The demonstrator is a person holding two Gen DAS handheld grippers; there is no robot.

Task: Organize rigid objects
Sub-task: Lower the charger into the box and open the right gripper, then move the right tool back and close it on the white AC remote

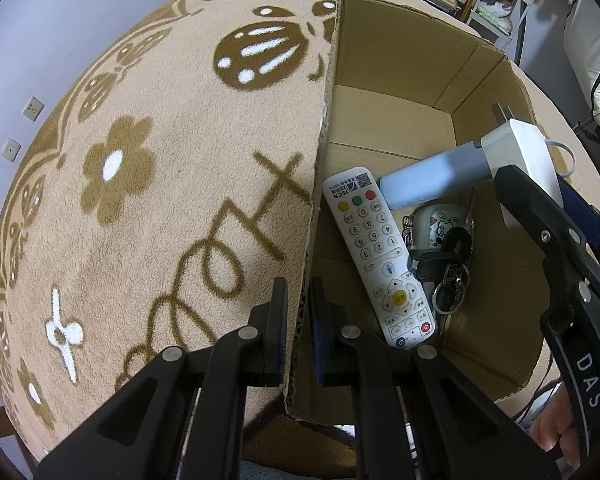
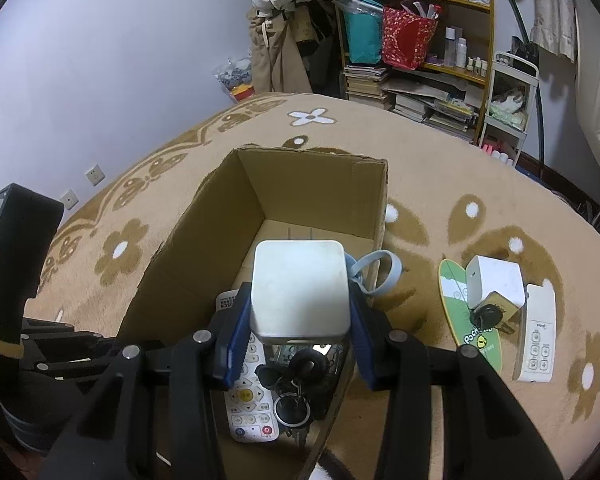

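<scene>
The left gripper (image 1: 299, 330) pinches the cardboard box's (image 2: 204, 248) left wall between its fingers, steadying it on the flower-patterned blanket (image 1: 140, 168). Inside lie a white remote (image 1: 378, 258) along the left wall and a bunch of keys (image 1: 446, 268) beside it. Above them the right gripper (image 2: 298, 328) clamps a white power adapter (image 2: 299, 292) – its grey looped cable (image 2: 380, 272) hangs over the box's right edge. Right of the box sit a white charger cube (image 2: 496, 284), a green card (image 2: 456, 304) and a small white remote (image 2: 538, 334).
</scene>
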